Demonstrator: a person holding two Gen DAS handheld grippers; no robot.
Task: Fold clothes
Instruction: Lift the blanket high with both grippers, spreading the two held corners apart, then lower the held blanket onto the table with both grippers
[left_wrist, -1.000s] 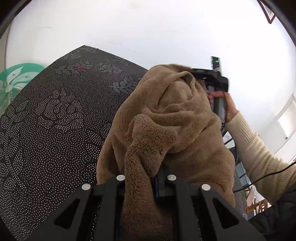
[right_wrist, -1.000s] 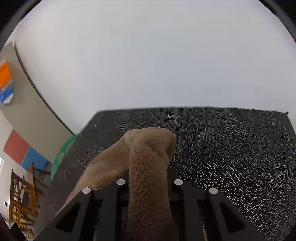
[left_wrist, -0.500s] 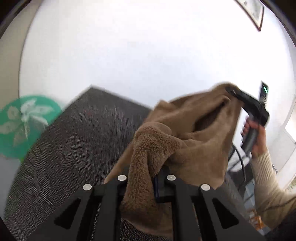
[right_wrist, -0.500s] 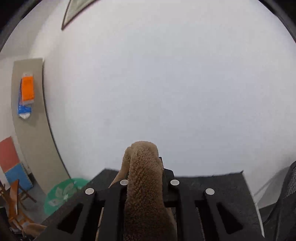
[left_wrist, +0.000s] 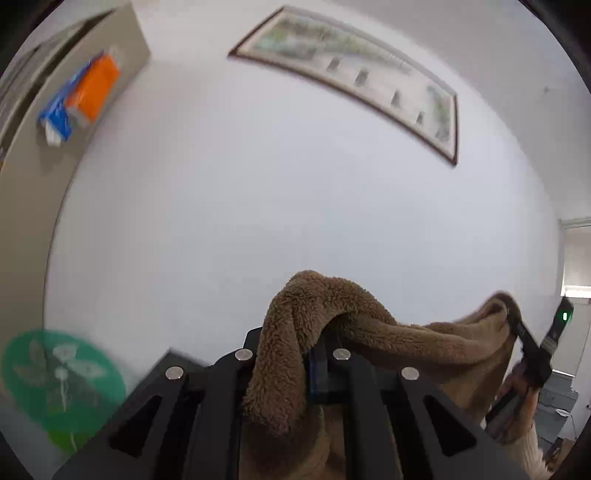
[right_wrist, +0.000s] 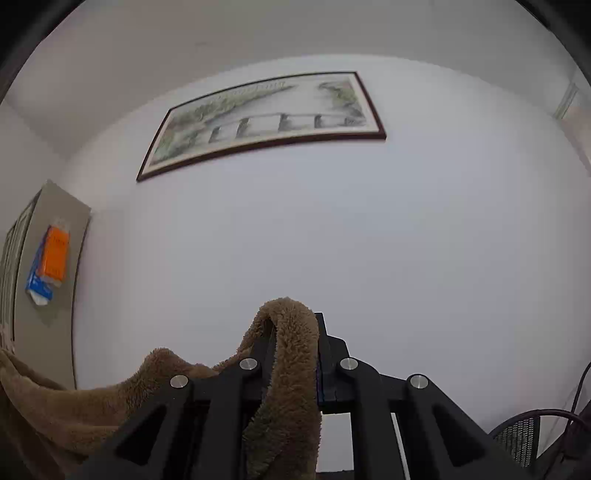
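Both tools had swung up off the dark patterned worktop to face the wall. The brown fleecy garment (left_wrist: 388, 332) hung stretched between left tool (left_wrist: 314, 354), clamped on one edge, and right tool (right_wrist: 295, 354) at three o'clock, clamped likewise: spread for folding.

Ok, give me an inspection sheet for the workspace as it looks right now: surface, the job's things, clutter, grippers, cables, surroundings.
Surface: only a dark corner of the table shows in the left wrist view.
Job's things: brown fleece garment held up in the air, stretched between the two grippers.
Clutter: nothing seen.
Grippers: left gripper shut on a fold of the garment; right gripper shut on another fold. A hand holds the right gripper's handle.
Cables: dark cable at the lower right of the right wrist view.
Surroundings: white wall, framed picture, orange and blue package on a beige panel, green round sign.
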